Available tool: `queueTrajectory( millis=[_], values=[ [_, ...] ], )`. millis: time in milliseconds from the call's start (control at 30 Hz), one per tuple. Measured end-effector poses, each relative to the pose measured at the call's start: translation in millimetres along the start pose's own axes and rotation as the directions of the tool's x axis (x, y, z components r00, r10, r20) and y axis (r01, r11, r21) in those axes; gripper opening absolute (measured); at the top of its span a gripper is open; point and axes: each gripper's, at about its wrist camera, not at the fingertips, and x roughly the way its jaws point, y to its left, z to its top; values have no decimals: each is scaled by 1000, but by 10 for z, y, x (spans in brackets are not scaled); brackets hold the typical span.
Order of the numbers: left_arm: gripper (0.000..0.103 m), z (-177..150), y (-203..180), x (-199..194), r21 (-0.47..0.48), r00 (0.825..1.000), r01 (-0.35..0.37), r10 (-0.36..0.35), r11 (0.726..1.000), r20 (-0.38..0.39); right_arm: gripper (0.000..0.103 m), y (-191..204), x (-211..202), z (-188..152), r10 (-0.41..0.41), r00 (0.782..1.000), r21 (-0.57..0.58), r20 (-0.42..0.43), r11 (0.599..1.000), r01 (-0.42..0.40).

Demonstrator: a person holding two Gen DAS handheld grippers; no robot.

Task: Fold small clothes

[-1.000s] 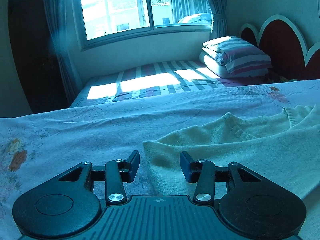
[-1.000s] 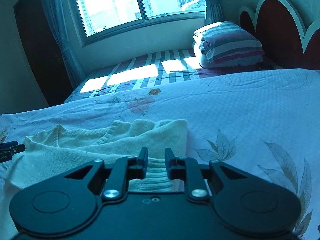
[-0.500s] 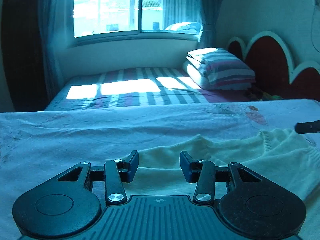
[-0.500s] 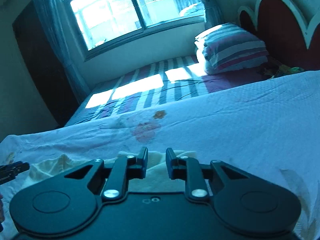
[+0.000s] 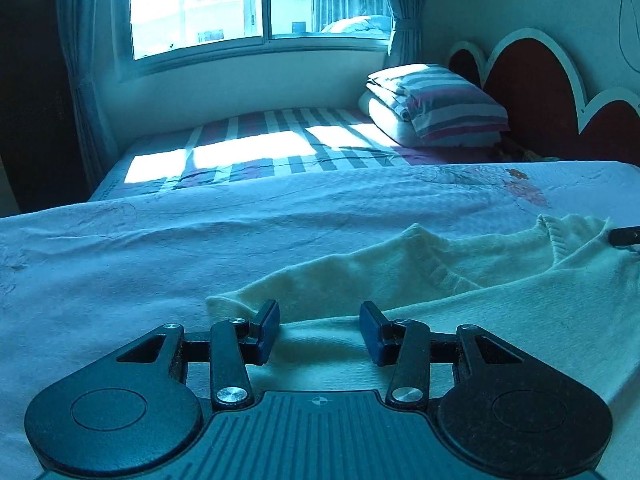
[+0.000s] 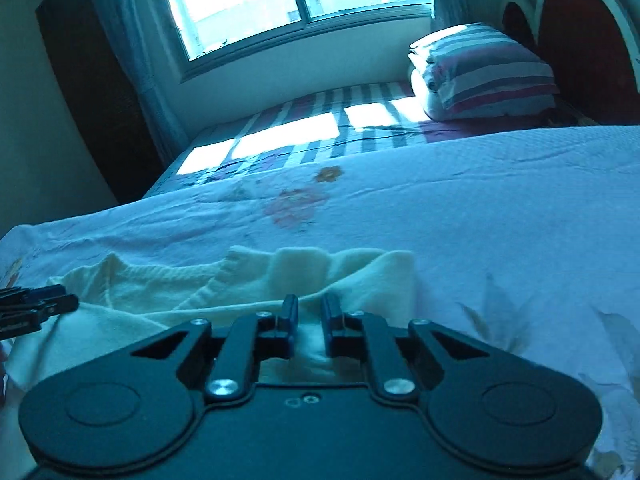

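Observation:
A small cream knit sweater (image 5: 460,280) lies on the pale floral bedspread (image 5: 200,240). My left gripper (image 5: 319,332) is open, its fingers straddling the sweater's near left edge. In the right wrist view the sweater (image 6: 168,296) bunches up toward my right gripper (image 6: 310,326), whose jaws are narrowed on a fold of its right edge. The left gripper's tips (image 6: 36,304) show at the far left of that view, and the right gripper's tip (image 5: 624,236) at the far right of the left wrist view.
A striped sheet (image 5: 280,140) covers the far part of the bed under the window (image 5: 256,4). A folded striped quilt (image 5: 436,104) lies by the red scalloped headboard (image 5: 540,88). A dark wardrobe (image 6: 92,80) stands at the left.
Both grippers have moved forward onto the sweater's edges. The right side of the sweater has been lifted and bunched at the right gripper. The left gripper stays open.

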Motion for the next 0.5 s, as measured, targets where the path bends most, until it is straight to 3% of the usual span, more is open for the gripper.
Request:
queueTrajectory(
  millis=[100, 200, 267, 367, 433, 500],
  values=[
    [45, 49, 17, -81, -17, 1000, -18, 18, 1000, 4, 7, -205, -64, 13, -15, 1000, 41, -3, 999, 15],
    [45, 40, -106, -390, -41, 998, 22, -19, 999, 62, 25, -36, -323, 39, -20, 998, 13, 59, 1000, 19],
    [45, -59, -313, -536, -20, 996, 63, -62, 998, 57, 25, 128, -504, -38, 40, 997, 16, 69, 999, -42],
    [45, -250, -604, -585, 3, 995, 96, -96, 995, 20, 21, 539, -525, -302, 131, 991, -69, -20, 989, -132],
    [45, -345, -700, -550, 11, 997, 80, -80, 997, -11, 17, 752, -468, -482, 148, 987, -126, -70, 980, -155],
    [45, -406, -683, -585, 0, 999, 46, -46, 999, 4, 10, 759, -430, -567, 111, 990, -124, -82, 985, -121]
  ],
)
